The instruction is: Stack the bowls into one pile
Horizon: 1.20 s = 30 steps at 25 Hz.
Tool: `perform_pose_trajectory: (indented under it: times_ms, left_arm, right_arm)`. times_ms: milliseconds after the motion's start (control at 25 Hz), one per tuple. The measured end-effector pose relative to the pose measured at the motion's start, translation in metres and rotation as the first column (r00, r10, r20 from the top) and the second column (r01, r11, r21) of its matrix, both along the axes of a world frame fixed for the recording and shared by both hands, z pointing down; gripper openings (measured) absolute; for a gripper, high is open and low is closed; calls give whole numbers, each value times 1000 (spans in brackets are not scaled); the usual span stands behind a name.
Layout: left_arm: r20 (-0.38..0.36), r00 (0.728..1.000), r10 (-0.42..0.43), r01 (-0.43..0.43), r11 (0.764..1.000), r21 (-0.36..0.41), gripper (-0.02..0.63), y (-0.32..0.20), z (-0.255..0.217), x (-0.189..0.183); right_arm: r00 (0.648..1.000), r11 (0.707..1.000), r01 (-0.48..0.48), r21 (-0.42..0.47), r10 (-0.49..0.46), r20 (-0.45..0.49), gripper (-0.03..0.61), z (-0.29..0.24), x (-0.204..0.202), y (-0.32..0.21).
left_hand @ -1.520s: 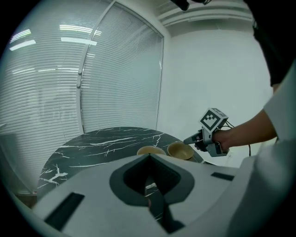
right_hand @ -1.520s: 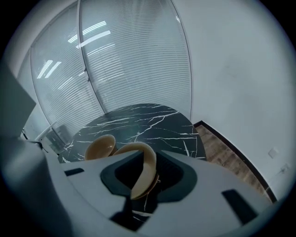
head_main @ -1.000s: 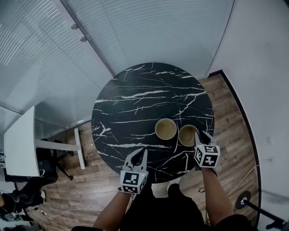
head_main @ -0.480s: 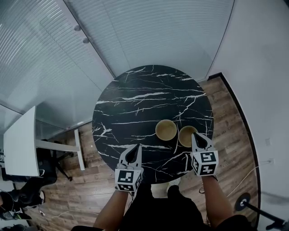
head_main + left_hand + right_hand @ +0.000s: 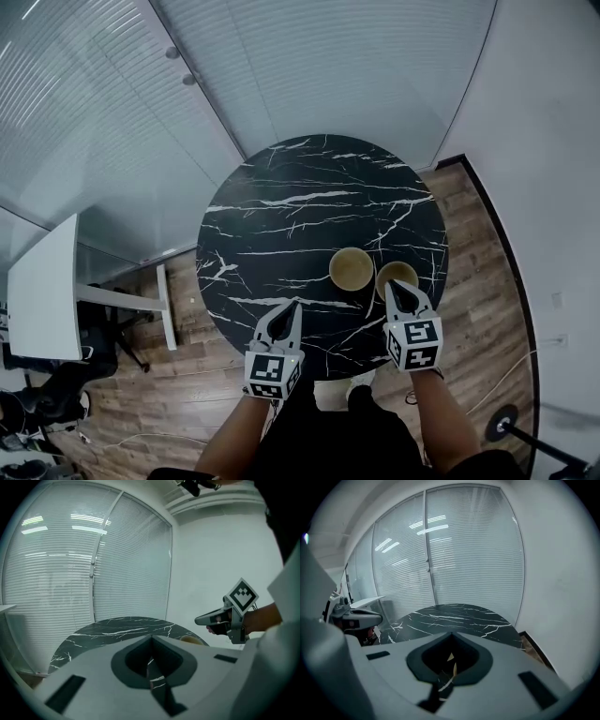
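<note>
Head view, bowls: left bowl (image 5: 351, 269) & right bowl (image 5: 397, 272) stand upright on the bench (image 5: 281, 225), just beside each other, not nested.
Head view, tools: left tool (image 5: 292, 309) is over the bench's near edge, apart from both bowls. Right tool (image 5: 401, 292) is over the right bowl's near rim and hides part of it; contact can't be read.
Left gripper view: left tool (image 5: 151, 644) has jaws pressed together w/ nothing pinched; only marble shows through the slit. A bowl (image 5: 192, 640) shows as a tan edge below the right tool (image 5: 206, 618).
Right gripper view: right tool (image 5: 451, 641) has jaws pressed together. Tan slivers in the gap look like a bowl beyond; nothing seen pinched. Left tool (image 5: 356, 618) is at the frame's left.
Done: nothing stacked as yet.
Left to do (judged): grip one bowl, lift it, seat it inside the other to make one pile.
</note>
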<state>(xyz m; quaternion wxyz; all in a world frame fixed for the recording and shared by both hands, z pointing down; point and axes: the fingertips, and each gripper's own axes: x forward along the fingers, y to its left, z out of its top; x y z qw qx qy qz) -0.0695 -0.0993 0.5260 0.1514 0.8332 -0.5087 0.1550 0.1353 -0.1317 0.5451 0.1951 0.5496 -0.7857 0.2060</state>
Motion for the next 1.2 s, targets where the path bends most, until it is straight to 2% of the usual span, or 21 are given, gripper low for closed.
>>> perform_pose_trajectory:
  times_ms: [360, 520, 680, 800, 960, 1120, 1200]
  left_arm:
    - [-6, 1000, -5, 5, 1000, -6, 9, 5, 4, -9]
    - [-13, 1000, -7, 7, 1000, -14, 9, 4, 9, -12]
    - [-33, 999, 6, -6, 1000, -20, 9, 6, 12, -11]
    - [-39, 999, 7, -8, 1000, -28, 9, 8, 15, -13]
    - [-46, 999, 0, -2, 1000, -29, 9, 7, 18, -18]
    - [-56, 998, -6, 4, 1000, -31, 9, 6, 21, -22]
    - [-52, 999, -9, 7, 999, -37, 9, 8, 25, -26]
  right_arm:
    - [997, 998, 61, -10, -61, -37, 11, 7, -21, 3]
    - [993, 993, 109, -50, -112, -43, 11, 19, -36, 2]
    - [982, 983, 158, -88, -166, -91, 12, 34, -46, 2]
    - [965, 970, 216, -113, -230, -130, 56, 45, -58, 4]
    - [916, 934, 316, -167, -346, -201, 116, 61, -82, 9]
    - [809, 885, 420, -201, -466, -358, 143, 82, -100, 6]
    - [772, 870, 438, -226, -493, -402, 146, 93, -105, 3]
